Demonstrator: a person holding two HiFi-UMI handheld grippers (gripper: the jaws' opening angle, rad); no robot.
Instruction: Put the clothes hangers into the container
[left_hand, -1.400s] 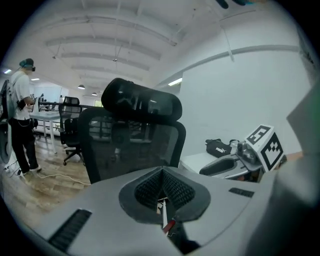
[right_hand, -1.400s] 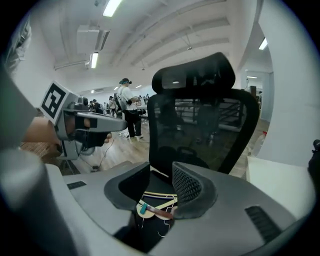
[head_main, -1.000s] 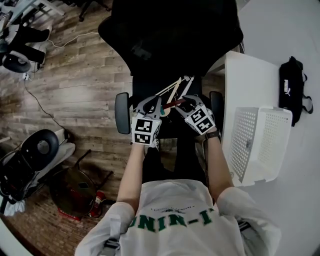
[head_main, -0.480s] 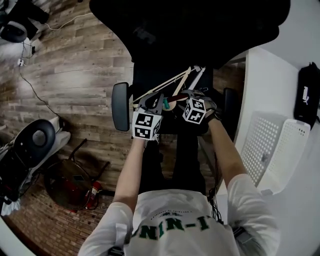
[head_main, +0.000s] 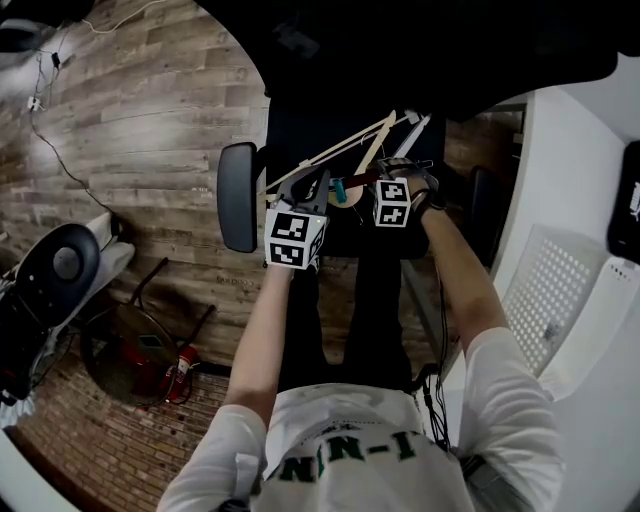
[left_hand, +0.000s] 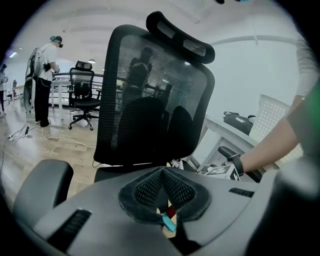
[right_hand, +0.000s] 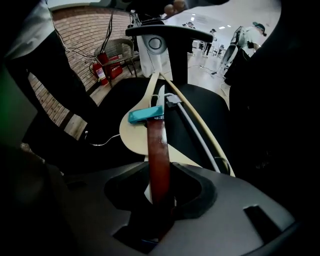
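Reddish-brown wood is filling the right gripper (right_hand: 159, 176): its jaws have just been closing and are now pressing on both sides of the reddish-brown hanger (right_hand: 158, 147), which is running away from the pads toward twelve o'clock. A teal clip (right_hand: 145, 115) is lying across that bar near its far end. Beneath it a pale wooden hanger (right_hand: 134, 134) is resting on the black chair seat (right_hand: 212, 107), and at one o'clock a grey hanger arm (right_hand: 194, 132) is slanting alongside.

The left gripper (left_hand: 162, 172) is hovering just beside, at nine o'clock of the right one in the head view, its jaw tips meeting with nothing pinched; the teal clip is showing only through the gap below them. The mesh backrest (left_hand: 150, 95) is rising straight ahead of it.

The white perforated container (head_main: 548, 298) is sitting on the white table (head_main: 545, 150), at four o'clock from the hangers and well apart. Standing between are the chair's right armrest (head_main: 487, 205) and the person's right forearm (head_main: 455, 270). The left armrest (head_main: 238, 195) is flanking the seat at nine o'clock. Red fire extinguishers (right_hand: 103, 75) are standing by a brick wall (right_hand: 82, 25).
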